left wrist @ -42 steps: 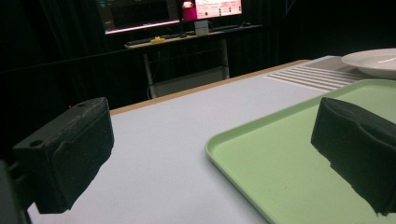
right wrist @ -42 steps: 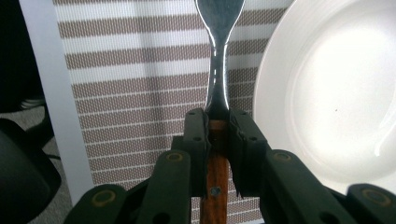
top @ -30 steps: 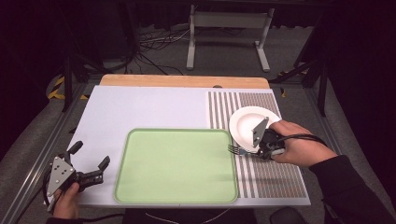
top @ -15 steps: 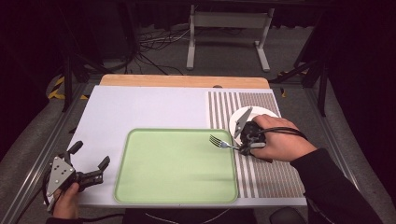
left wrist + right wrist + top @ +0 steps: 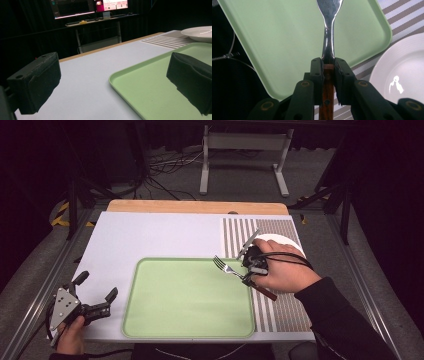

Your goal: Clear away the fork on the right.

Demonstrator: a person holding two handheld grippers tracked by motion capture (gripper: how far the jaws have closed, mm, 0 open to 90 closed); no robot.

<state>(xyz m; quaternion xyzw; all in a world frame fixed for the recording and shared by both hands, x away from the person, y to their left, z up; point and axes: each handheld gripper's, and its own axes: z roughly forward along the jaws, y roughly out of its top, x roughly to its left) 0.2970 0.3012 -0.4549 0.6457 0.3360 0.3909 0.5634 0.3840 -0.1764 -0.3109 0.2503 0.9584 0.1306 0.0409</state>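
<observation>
A metal fork (image 5: pixel 227 268) with a brown wooden handle is held above the right edge of the light green tray (image 5: pixel 190 320); my right gripper (image 5: pixel 250 270) is shut on its handle. In the right gripper view the jaws clamp the fork (image 5: pixel 329 32) where metal meets wood, tines pointing over the tray (image 5: pixel 274 37). A white plate (image 5: pixel 285 241) lies on the striped mat just behind the right hand. My left gripper (image 5: pixel 97 292) rests at the table's front left corner, open, nothing between its fingers (image 5: pixel 35 82); the tray's rim (image 5: pixel 130 70) lies ahead of it.
A white mat (image 5: pixel 150 240) covers the table, with a striped placemat (image 5: pixel 280 310) on its right side. A wooden strip (image 5: pixel 195 206) runs along the far edge. Metal stands and cables are on the floor beyond. The plate (image 5: pixel 200 33) is in the distance.
My right gripper has carried the fork leftward from beside the plate to over the tray's right edge. The left gripper has stayed put.
</observation>
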